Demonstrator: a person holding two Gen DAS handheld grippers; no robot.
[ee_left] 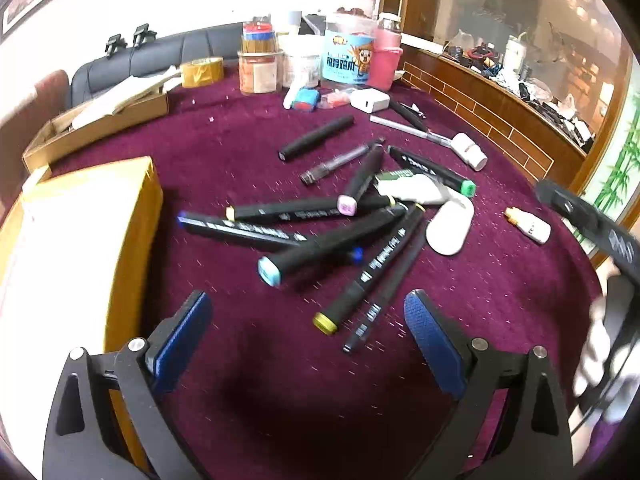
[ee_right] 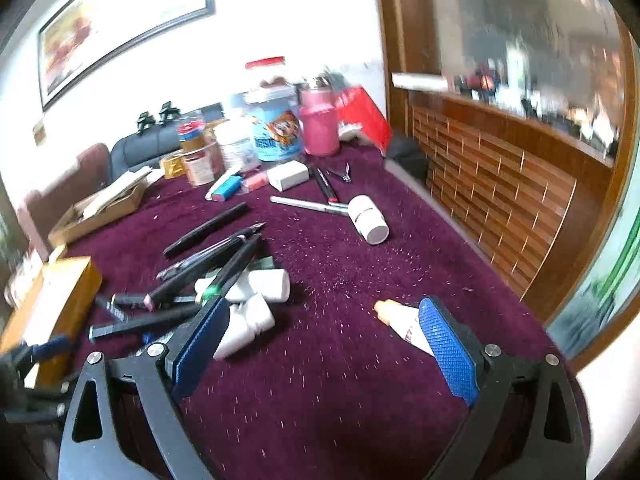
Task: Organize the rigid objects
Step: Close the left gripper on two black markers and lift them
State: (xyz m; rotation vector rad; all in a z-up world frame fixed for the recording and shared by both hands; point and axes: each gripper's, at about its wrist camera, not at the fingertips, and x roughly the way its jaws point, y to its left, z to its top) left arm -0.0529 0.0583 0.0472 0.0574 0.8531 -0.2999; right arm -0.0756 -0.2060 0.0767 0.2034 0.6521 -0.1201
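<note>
A pile of black markers (ee_left: 320, 232) with coloured end caps lies on the purple tablecloth (ee_left: 280, 380); it also shows in the right wrist view (ee_right: 192, 276). My left gripper (ee_left: 308, 320) is open and empty, just short of the pile, a yellow-capped marker (ee_left: 368, 272) reaching between its fingers. My right gripper (ee_right: 324, 336) is open and empty. A small orange-tipped tube (ee_right: 400, 320) lies by its right finger (ee_right: 448, 352); white bottles (ee_right: 256, 304) lie by its left finger. A white bottle (ee_right: 368, 220) lies further off.
A yellow cardboard box (ee_left: 80, 240) stands at the left, an open carton (ee_left: 100, 120) behind it. Jars, a pink bottle (ee_left: 386, 60), tape roll (ee_left: 202, 72) and a white charger (ee_left: 370, 100) crowd the back. A wooden ledge (ee_right: 500, 200) borders the right.
</note>
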